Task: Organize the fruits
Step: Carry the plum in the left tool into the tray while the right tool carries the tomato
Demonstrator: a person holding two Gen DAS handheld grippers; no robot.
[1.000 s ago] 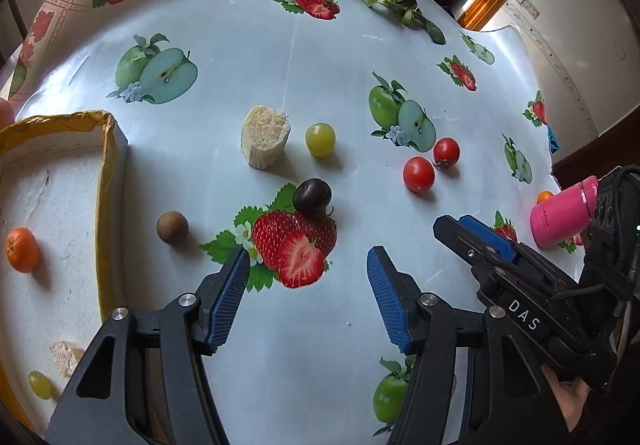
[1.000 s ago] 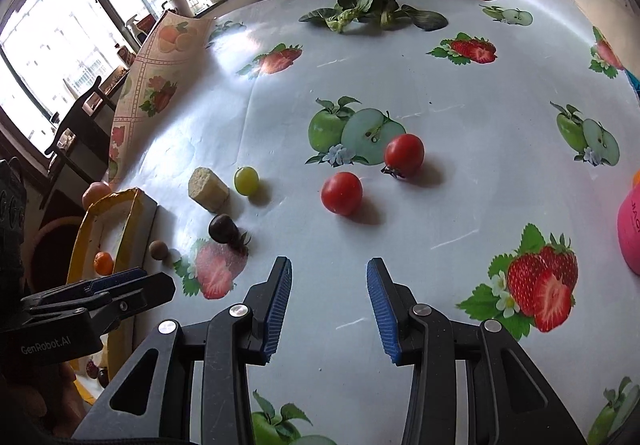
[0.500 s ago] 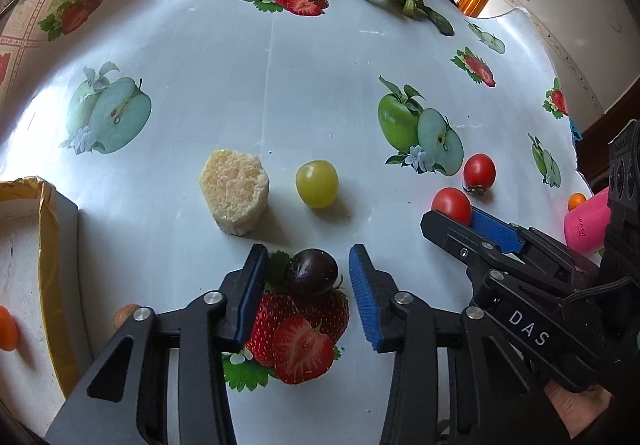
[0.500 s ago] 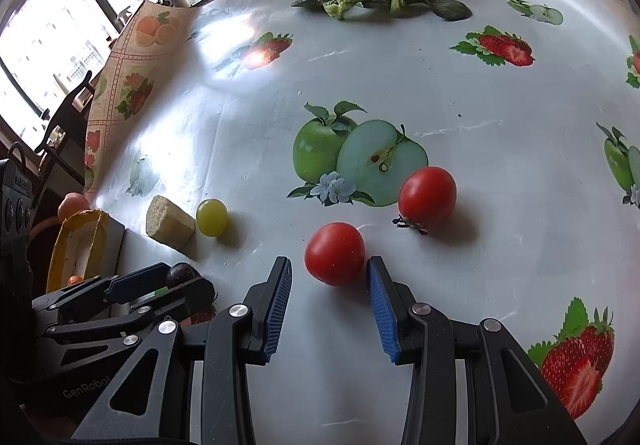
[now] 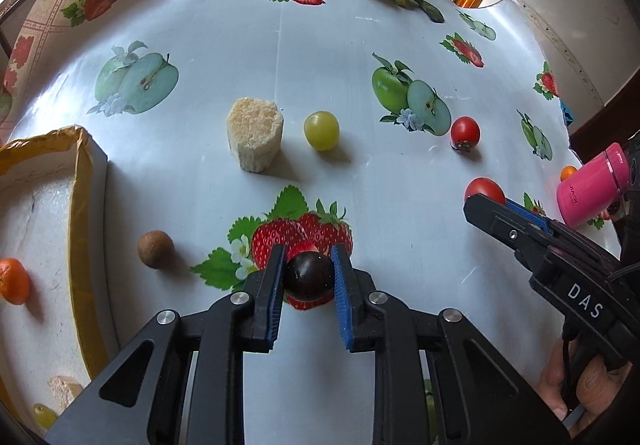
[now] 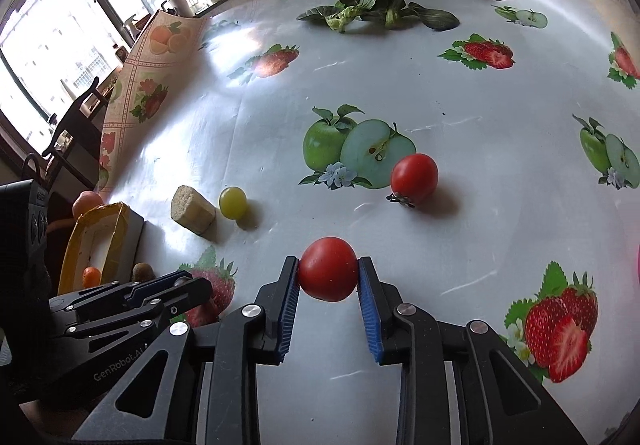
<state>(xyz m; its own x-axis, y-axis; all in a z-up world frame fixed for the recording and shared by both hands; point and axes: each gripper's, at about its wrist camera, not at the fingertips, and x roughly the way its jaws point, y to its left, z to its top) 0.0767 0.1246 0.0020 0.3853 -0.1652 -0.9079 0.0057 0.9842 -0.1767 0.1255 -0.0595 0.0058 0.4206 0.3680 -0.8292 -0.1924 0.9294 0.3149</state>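
Note:
My left gripper (image 5: 308,265) is shut on a dark grape (image 5: 308,275), held just above a printed strawberry. My right gripper (image 6: 328,269) is shut on a red tomato (image 6: 328,269); that tomato also shows in the left wrist view (image 5: 484,189). A second red tomato (image 6: 414,178) lies beyond it on the tablecloth. A green grape (image 5: 321,130), a pale corn piece (image 5: 255,138) and a brown round fruit (image 5: 155,248) lie loose. A white tray with a yellow rim (image 5: 80,205) at the left holds an orange fruit (image 5: 13,281).
A pink bottle (image 5: 592,185) lies at the right with a small orange fruit (image 5: 567,173) behind it. Leafy greens (image 6: 368,5) lie at the far side. The tablecloth edge folds up at the far left (image 6: 160,57).
Both grippers have closed: the left onto the dark grape, the right onto the near tomato. Both moved forward over the last second to reach them.

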